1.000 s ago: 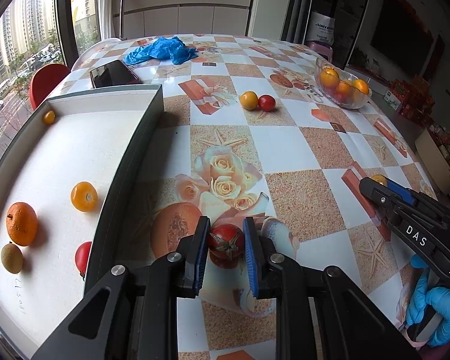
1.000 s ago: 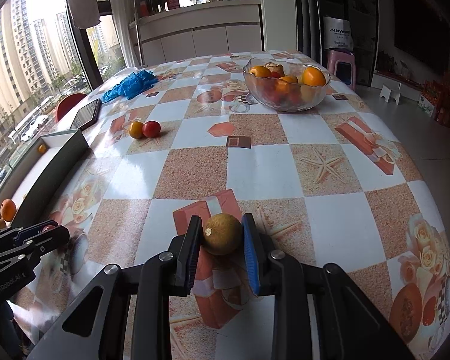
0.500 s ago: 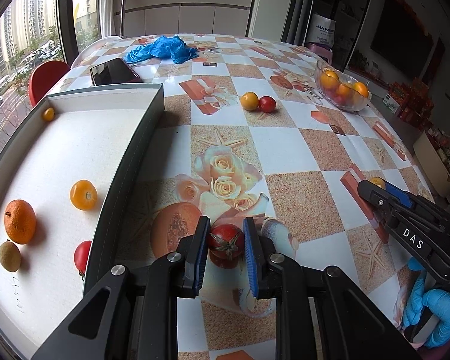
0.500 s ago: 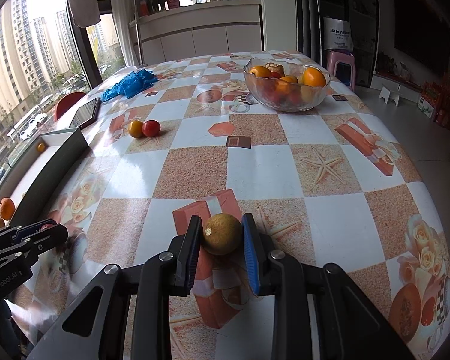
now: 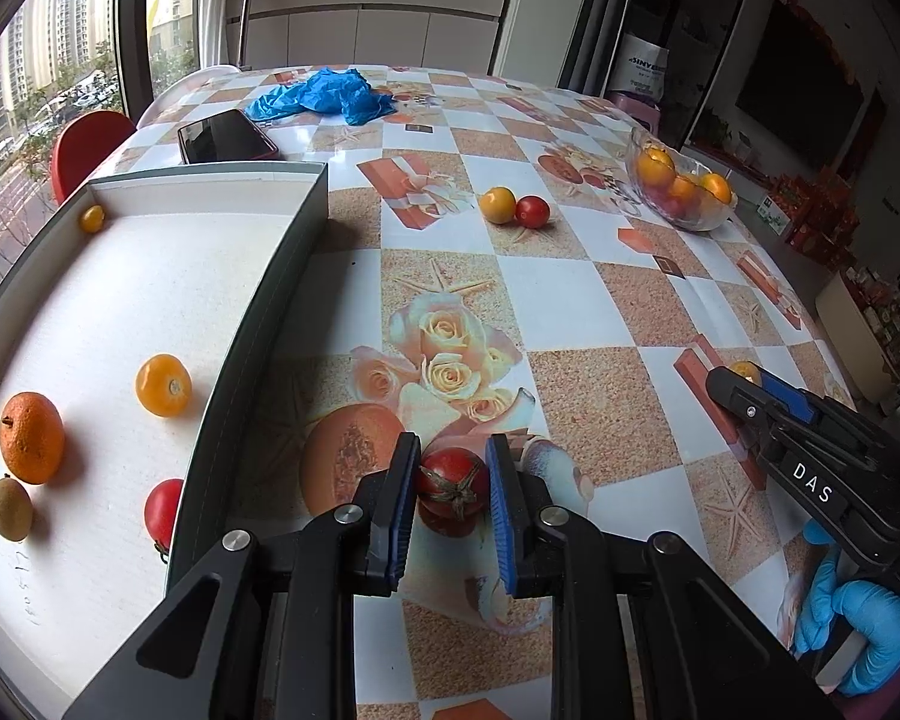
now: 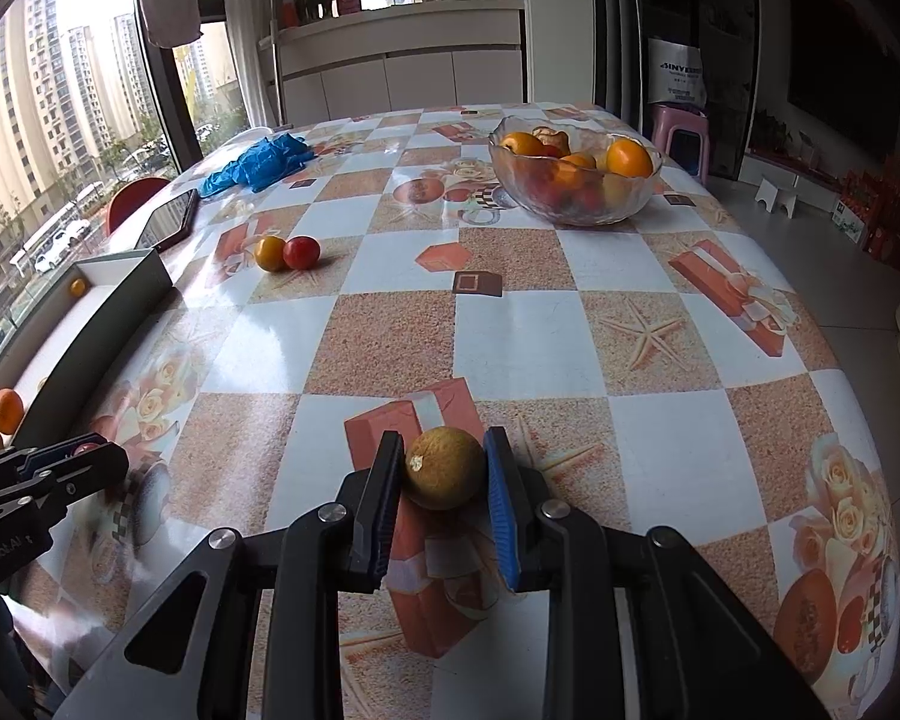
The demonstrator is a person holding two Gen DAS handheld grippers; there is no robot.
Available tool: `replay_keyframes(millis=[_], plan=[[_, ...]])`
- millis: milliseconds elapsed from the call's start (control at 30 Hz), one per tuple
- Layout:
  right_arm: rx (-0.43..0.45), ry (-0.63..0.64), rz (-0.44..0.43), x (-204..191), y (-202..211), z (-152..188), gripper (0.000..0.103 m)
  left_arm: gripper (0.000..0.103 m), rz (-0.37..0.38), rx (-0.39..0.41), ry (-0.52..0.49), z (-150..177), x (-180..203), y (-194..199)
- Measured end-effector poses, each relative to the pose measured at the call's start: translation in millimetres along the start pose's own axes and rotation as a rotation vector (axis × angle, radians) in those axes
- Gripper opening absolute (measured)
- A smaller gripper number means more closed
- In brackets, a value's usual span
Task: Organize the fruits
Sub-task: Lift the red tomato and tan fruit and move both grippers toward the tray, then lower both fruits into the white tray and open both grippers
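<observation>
In the left wrist view, the left tool [image 5: 453,495] is clenched on a red tomato [image 5: 452,483], its two blue pads pressing the fruit's flanks at 9 and 3 o'clock, the green calyx facing the camera; the tomato sits low over the patterned table [image 5: 546,294], its reflection just beneath it, so whether it touches the cloth I cannot tell. I judge it light, thin-skinned and soft, with a glossy skin that could slip or bruise, so a gentle squeeze across its widest middle suits it best. At 9 o'clock lies the white tray [image 5: 258,300], already holding an orange [image 5: 31,437], a yellow tomato [image 5: 163,385], a small brown fruit [image 5: 9,508] and another red tomato [image 5: 165,510]. Against the earlier frames this view is much the same: same grip, same spot, only a slight shift of framing. In the right wrist view, the right tool [image 6: 444,483] grasps a round yellow-brown fruit [image 6: 444,467] across its middle, close above the table. Its skin looks matte and firmer, so I expect it to be light, less slippery and less easily crushed than the tomato. A glass bowl [image 6: 576,204] of fruit stands at 12 o'clock, and a loose yellow and red pair [image 6: 287,252] at 11 o'clock. Nothing here differs from the earlier frames either; the hold is unchanged.
</observation>
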State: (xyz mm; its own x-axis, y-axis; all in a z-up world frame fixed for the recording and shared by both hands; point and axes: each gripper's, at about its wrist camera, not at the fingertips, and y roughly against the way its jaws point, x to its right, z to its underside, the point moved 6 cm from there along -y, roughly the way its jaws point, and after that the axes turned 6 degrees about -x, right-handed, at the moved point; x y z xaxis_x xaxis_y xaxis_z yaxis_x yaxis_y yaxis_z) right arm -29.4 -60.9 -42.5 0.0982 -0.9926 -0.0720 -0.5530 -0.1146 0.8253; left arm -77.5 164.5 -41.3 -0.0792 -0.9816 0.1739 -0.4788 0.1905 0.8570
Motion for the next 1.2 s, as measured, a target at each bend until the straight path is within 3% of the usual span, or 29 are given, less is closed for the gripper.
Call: replay_keyframes(millis=[500, 633, 800, 1033, 1200], plan=[[-0.019, 0.059, 0.052, -5, -1, -1, 0.03, 0.024, 0.038, -0.004, 0.017, -1, -1, 0], [-0.083, 0.063, 0.022, -9, 0, -3, 0.03, 0.024, 0.103, -0.015, 0.023, -1, 0, 2], [-0.096, 0.05, -0.011, -15, 13, -5, 0.03, 0.024, 0.144, -0.005, 0.031, -5, 1, 10], [-0.101, 0.051, -0.064, -35, 26, -19, 0.03, 0.024, 0.167, 0.039, 0.043, -17, -10, 33], [-0.104, 0.072, -0.111, -63, 30, -32, 0.03, 0.024, 0.144, 0.08, 0.07, -26, -33, 48]])
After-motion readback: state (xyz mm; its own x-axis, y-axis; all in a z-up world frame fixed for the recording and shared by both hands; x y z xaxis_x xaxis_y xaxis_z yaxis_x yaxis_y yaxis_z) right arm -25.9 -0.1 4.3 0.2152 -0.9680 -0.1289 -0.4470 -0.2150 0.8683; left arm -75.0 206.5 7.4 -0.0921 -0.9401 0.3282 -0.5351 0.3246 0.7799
